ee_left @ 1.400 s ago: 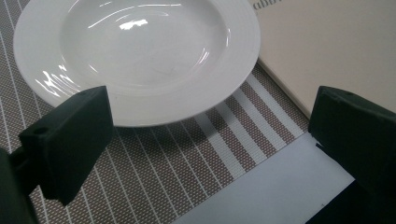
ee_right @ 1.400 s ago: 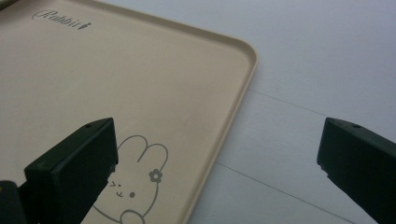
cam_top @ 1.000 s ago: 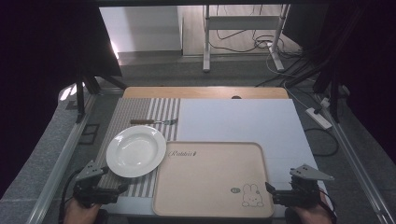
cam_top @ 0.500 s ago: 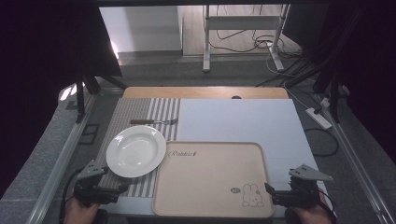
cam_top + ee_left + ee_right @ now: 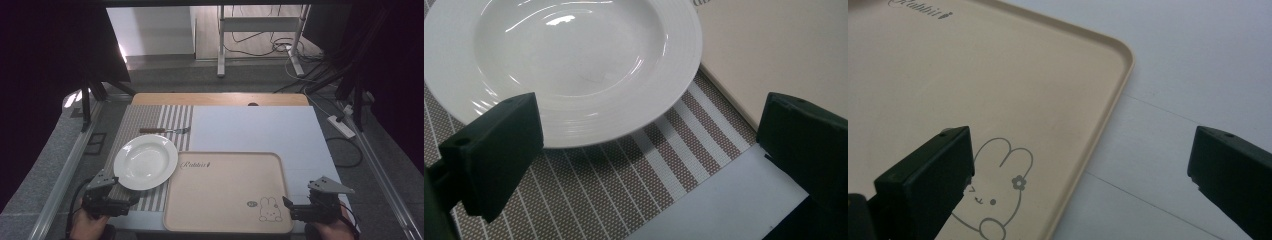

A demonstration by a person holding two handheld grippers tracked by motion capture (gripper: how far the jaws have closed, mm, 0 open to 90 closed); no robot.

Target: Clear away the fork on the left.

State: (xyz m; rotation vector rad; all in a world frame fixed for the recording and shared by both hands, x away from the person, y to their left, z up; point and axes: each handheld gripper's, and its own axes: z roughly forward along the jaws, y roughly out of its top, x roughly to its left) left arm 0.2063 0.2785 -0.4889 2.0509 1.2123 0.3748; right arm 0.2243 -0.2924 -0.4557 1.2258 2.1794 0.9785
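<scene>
A: What lies nearest the left gripper?

B: The white plate, just beyond its fingers on the striped placemat. In the left gripper view the fingers stand wide apart and hold nothing; the plate's near rim shows between them, apart from both.

A: And the right gripper?

B: It sits at the near right corner of the bench, beside the beige tray. In the right gripper view its fingers are spread wide and empty, with the tray's right edge running up between them; the left finger is over the rabbit drawing, the right one over the white sheet.

A: Is either one touching anything?

B: I see no contact in any view.

A: What sits farther out?

B: The plate's right rim overlaps or touches the tray's far left corner; which, I cannot tell. Beyond the plate a fork with a brown handle lies crosswise on the placemat. The white sheet covers the bench's right part, and past the far edge cables lie on the floor.
</scene>
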